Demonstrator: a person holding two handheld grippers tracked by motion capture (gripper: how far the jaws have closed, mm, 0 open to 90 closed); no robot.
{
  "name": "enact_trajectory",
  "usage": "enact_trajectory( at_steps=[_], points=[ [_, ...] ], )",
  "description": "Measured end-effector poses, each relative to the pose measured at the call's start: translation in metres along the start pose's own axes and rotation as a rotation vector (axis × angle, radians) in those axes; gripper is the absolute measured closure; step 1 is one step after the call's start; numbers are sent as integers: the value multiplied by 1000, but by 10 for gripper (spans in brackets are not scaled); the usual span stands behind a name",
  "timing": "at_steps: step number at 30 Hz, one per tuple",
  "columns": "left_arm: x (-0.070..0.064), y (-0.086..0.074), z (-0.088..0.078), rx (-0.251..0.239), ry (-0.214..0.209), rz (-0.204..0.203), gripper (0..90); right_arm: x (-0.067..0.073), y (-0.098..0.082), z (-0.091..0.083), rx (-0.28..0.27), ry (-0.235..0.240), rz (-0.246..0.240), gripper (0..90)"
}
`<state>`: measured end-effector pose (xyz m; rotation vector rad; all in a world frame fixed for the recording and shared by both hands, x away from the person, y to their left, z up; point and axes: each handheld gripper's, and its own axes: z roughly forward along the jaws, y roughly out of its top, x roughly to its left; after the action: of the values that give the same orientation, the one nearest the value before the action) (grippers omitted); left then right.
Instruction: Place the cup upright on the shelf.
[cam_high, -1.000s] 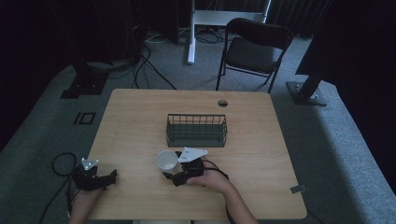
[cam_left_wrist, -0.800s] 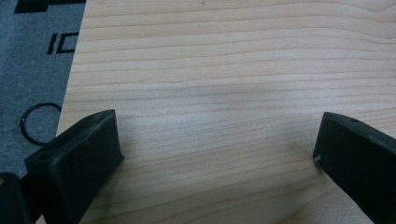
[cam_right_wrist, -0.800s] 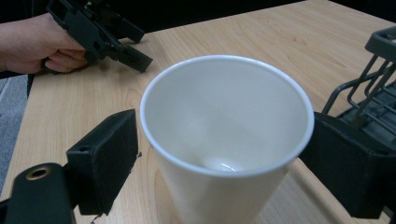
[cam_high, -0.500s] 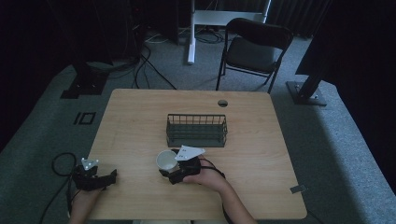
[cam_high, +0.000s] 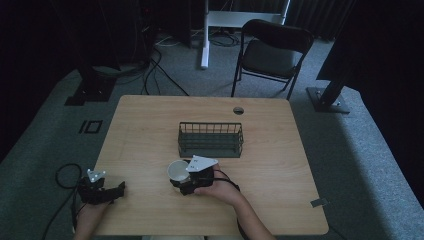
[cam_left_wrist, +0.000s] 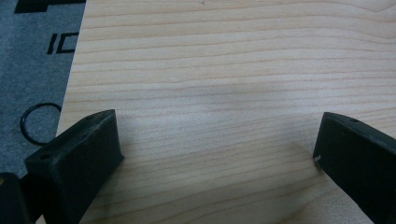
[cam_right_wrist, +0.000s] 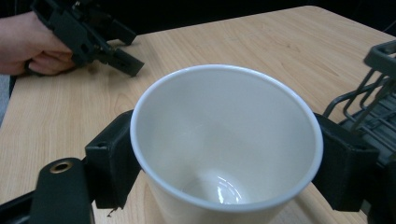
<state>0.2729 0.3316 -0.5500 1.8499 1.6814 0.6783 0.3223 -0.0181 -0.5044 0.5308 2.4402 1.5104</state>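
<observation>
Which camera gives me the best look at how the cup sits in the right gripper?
The right gripper view: the white cup sits between the right gripper's two jaws, one against each side. The high view shows it small, beside the wire basket.

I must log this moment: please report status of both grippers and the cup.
Right gripper shut on white cup. Left gripper open, over bare table. Wire basket beyond cup, apart.
</observation>
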Motion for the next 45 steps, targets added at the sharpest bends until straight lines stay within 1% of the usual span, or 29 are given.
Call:
enact_trajectory(
  at_steps=[3, 5, 7, 11, 15, 19, 22, 29, 37, 38, 39, 42, 45],
  points=[
    [0, 0, 0, 0, 0, 0, 9, -1, 4, -3, -19, -1, 4, 198],
    [0, 0, 0, 0, 0, 0, 9, -1, 6, -5, -23, 2, 6, 198],
    [0, 0, 0, 0, 0, 0, 9, -2, 12, -8, -27, -1, -3, 198],
    [0, 0, 0, -1, 0, -1, 9, -3, 16, -11, -36, -2, -7, 198],
    [0, 0, 0, 1, 1, 2, 9, -5, 23, -16, -56, 3, 10, 198],
    [0, 0, 0, -3, 0, -2, 9, -7, 31, -19, -64, 2, 4, 198],
    [0, 0, 0, 1, 0, -1, 9, -8, 38, -22, -89, -3, 5, 198],
    [0, 0, 0, -1, 0, 0, 9, -15, 50, -29, -130, -52, 6, 199],
    [0, 0, 0, 1, 0, 1, 9, -22, 59, -33, -135, -79, 10, 198],
    [0, 0, 0, 1, 0, 1, 9, -25, 62, -34, -136, -95, 8, 198],
    [0, 0, 0, 0, 0, 1, 9, -27, 63, -35, -135, -96, 6, 199],
    [0, 0, 0, 0, 0, 1, 9, -33, 70, -39, -143, -121, 2, 199],
    [0, 0, 0, -2, 0, 0, 9, -42, 78, -48, -160, -145, 4, 199]
  ],
)
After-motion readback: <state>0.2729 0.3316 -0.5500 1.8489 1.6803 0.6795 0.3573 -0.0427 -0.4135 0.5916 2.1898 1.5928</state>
